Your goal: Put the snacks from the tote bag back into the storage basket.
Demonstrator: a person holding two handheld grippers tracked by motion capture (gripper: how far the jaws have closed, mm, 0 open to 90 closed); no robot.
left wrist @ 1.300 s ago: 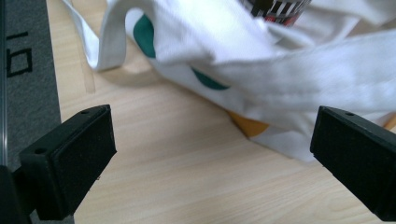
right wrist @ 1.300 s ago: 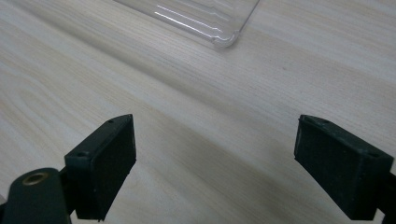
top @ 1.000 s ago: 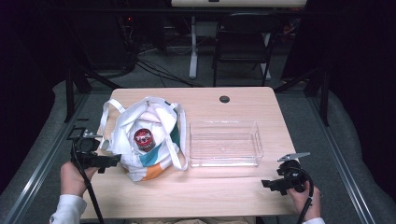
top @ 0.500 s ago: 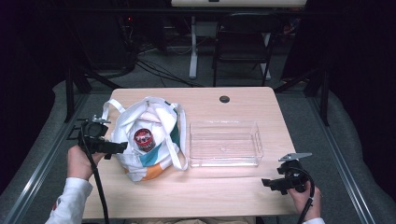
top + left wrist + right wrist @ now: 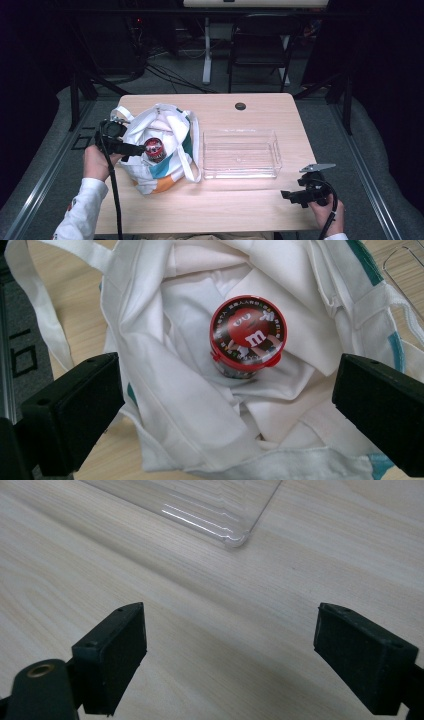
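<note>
High view: left gripper (image 5: 136, 148) sits at the near-left edge of the white tote bag (image 5: 172, 125), jaws pointing across the bag mouth toward the red-lidded jar (image 5: 155, 148). Jaw tips end just beside the jar, not touching as far as I can tell. Left hand (image 5: 96, 162) holds the gripper from behind; the cable trails down along the white sleeve.

Left gripper view: jaws spread wide, nothing between the pads. Jar (image 5: 248, 335) stands ahead of the claw, slightly right of centre between the jaws, and looks upright, red lid with a cartoon print facing the camera. It sits inside the bag (image 5: 190, 405), white lining folded around it. Bag rim lies directly below and between the jaws; teal trim runs off to the far right.

Right gripper (image 5: 296, 194) is well apart from the bag, over the near-right part of the table (image 5: 220, 210), held by the right hand (image 5: 327, 214).

Right gripper view: jaws released, wide open, bare wood (image 5: 225, 640) between them. Clear plastic tray (image 5: 200, 505) lies ahead of the claw; its rounded near corner sits ahead of the gap, not touching either jaw. High view puts the tray (image 5: 240, 172) just beside the bag's right side, nothing visible inside it.
</note>
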